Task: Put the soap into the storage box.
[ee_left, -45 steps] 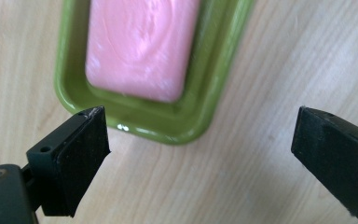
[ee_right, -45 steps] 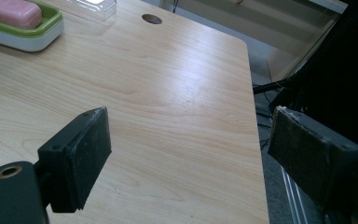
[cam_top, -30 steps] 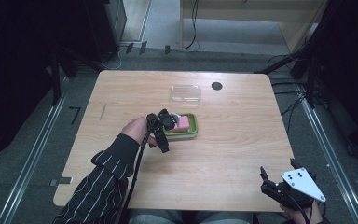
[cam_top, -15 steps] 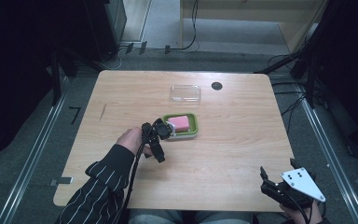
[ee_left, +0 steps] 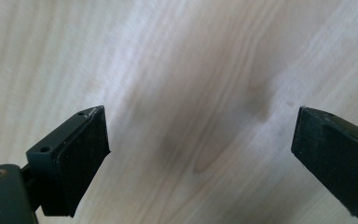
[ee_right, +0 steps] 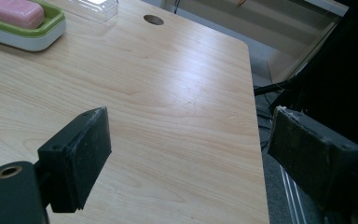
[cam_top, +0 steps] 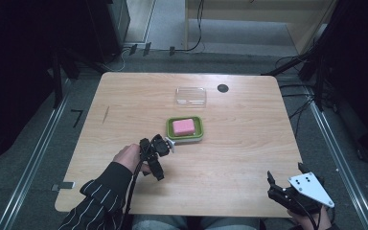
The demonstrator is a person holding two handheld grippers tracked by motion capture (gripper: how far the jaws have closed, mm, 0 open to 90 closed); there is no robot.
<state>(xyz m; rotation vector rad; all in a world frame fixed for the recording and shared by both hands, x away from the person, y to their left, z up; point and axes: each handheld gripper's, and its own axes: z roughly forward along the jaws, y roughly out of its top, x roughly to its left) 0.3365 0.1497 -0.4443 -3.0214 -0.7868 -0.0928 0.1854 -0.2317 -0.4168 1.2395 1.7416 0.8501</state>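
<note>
A pink bar of soap (cam_top: 184, 126) lies in a green-and-white dish (cam_top: 197, 134) in the middle of the wooden table (cam_top: 239, 143). My left gripper (cam_top: 157, 160) is just off the dish's near left corner, pointed down at the table. In the left gripper view it (ee_left: 200, 140) stands open with bare wood between its jaws. My right gripper (cam_top: 286, 175) hovers at the table's near right corner, open and holding nothing. The right gripper view shows its open jaws (ee_right: 191, 135) over bare wood, with the dish (ee_right: 32, 35) and soap (ee_right: 11, 11) far off at top left.
A clear plastic lid (cam_top: 190, 96) lies behind the dish, with a small round black hole (cam_top: 223, 88) in the tabletop to its right. The table's right edge (ee_right: 257, 140) runs close beside my right gripper, and dark floor lies beyond it.
My left gripper has drawn back from above the dish toward the near left and come lower, still open. The right gripper has stayed where it was.
</note>
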